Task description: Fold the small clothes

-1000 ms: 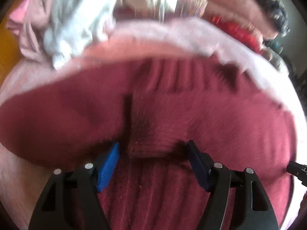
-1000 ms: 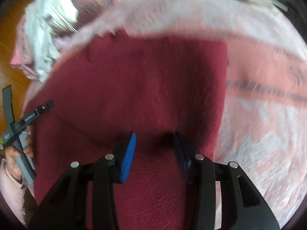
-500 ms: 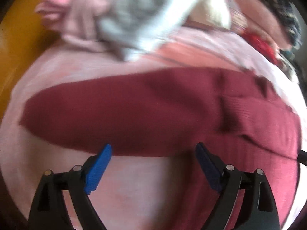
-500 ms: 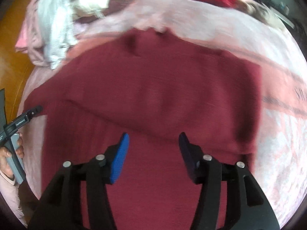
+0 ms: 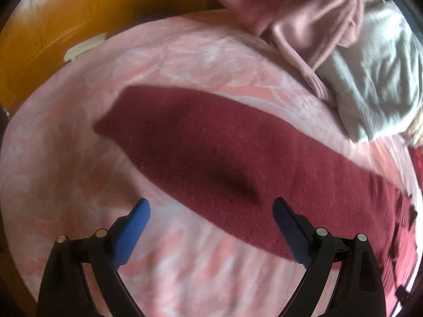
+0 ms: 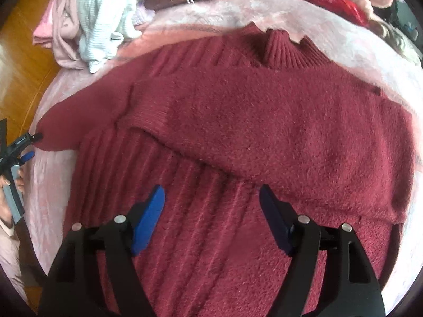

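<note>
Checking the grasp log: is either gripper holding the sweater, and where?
Nothing held: left gripper and right gripper are both open above the maroon sweater.

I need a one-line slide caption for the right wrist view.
Open right gripper above a dark red sweater, one sleeve folded across its body.

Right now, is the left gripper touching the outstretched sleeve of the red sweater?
Cannot tell. In the left wrist view the open left gripper frames the sleeve with nothing between its fingers, but whether the right-hand finger grazes the sleeve's edge is unclear.
</note>
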A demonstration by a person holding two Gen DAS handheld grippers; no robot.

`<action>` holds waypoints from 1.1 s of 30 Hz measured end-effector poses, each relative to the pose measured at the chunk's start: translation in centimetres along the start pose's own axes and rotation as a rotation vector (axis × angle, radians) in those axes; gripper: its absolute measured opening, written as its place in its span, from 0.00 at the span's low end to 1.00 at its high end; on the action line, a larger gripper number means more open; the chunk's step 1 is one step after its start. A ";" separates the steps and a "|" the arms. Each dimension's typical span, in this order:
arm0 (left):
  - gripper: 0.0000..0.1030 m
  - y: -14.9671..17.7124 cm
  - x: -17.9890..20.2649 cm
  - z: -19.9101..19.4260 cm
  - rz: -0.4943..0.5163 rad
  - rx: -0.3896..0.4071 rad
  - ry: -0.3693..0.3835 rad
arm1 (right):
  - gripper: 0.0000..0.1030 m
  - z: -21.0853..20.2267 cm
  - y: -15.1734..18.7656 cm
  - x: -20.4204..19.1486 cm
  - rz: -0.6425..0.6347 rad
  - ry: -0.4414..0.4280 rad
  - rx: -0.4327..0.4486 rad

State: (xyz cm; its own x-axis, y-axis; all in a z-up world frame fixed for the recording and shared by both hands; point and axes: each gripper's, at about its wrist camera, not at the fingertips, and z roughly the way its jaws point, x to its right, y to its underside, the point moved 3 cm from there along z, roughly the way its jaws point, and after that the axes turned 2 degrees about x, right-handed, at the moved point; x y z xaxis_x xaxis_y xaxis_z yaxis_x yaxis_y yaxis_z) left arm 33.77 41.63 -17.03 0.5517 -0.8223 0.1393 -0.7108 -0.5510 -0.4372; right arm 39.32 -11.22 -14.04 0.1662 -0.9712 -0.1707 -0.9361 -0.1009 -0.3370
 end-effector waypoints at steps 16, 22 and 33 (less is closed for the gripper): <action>0.54 -0.3 4.4 1.5 0.167 0.028 -0.088 | 0.72 0.4 1.7 1.6 0.021 0.010 -0.016; 0.11 0.6 7.7 -0.6 0.178 0.043 0.040 | 0.72 -1.5 3.0 3.4 -0.004 0.051 0.011; 0.11 3.5 16.4 -5.9 0.286 0.149 0.297 | 0.72 -4.1 4.5 7.6 0.030 0.079 0.036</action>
State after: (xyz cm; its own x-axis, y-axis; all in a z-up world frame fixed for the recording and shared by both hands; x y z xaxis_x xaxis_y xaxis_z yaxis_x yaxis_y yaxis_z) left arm 37.69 25.37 -11.02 0.1771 -0.9558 0.2346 -0.7341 -0.2870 -0.6154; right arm 35.12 -19.92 -13.03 0.1119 -0.9879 -0.1077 -0.9282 -0.0652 -0.3664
